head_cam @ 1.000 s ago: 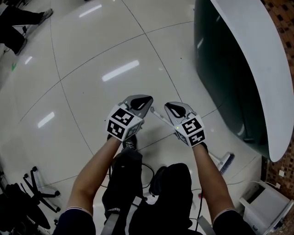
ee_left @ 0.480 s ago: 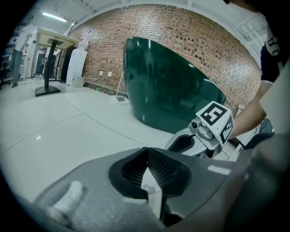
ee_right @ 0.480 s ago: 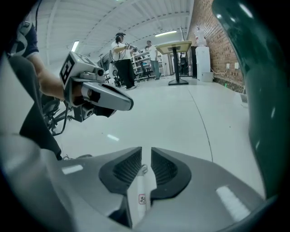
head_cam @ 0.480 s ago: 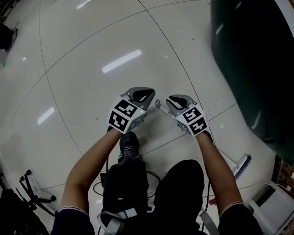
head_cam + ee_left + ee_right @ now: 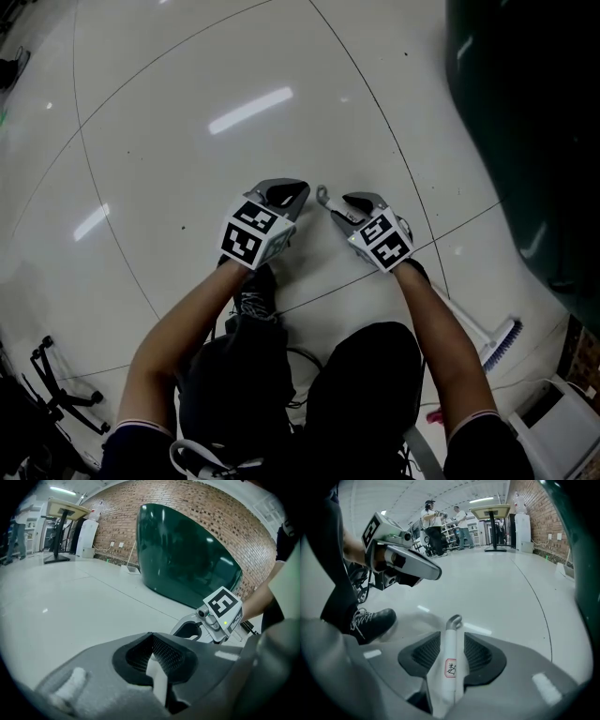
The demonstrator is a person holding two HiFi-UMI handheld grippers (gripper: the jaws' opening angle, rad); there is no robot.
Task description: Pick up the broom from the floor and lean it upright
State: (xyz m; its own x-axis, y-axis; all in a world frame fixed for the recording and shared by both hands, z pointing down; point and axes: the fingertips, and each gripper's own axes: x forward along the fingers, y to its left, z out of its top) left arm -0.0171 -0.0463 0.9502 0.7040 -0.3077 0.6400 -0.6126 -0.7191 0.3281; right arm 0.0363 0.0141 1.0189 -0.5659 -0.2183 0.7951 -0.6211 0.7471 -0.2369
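The broom lies low across the pale floor. Its white handle (image 5: 450, 667) runs between the pads of my right gripper (image 5: 451, 635), hooked tip (image 5: 324, 198) poking out in front. The jaws are opening, and a small gap shows on each side of the handle. From there the handle passes under my right arm to the blue-bristled head (image 5: 500, 343) on the floor behind. My left gripper (image 5: 286, 193) hovers just left of the right gripper (image 5: 359, 203), apart from the broom. Its pads (image 5: 161, 651) meet at the tip with nothing held.
A large dark green rounded structure (image 5: 534, 141) stands on the right, close to the broom head. A white bin (image 5: 562, 422) sits at the bottom right, a black chair base (image 5: 56, 389) at the bottom left. My black shoe (image 5: 372, 623) is beside the grippers. People (image 5: 433, 524) stand far off.
Both grippers have sunk toward the floor together, and the head camera has bent down after them. The broom handle's tip has come lower with the right gripper.
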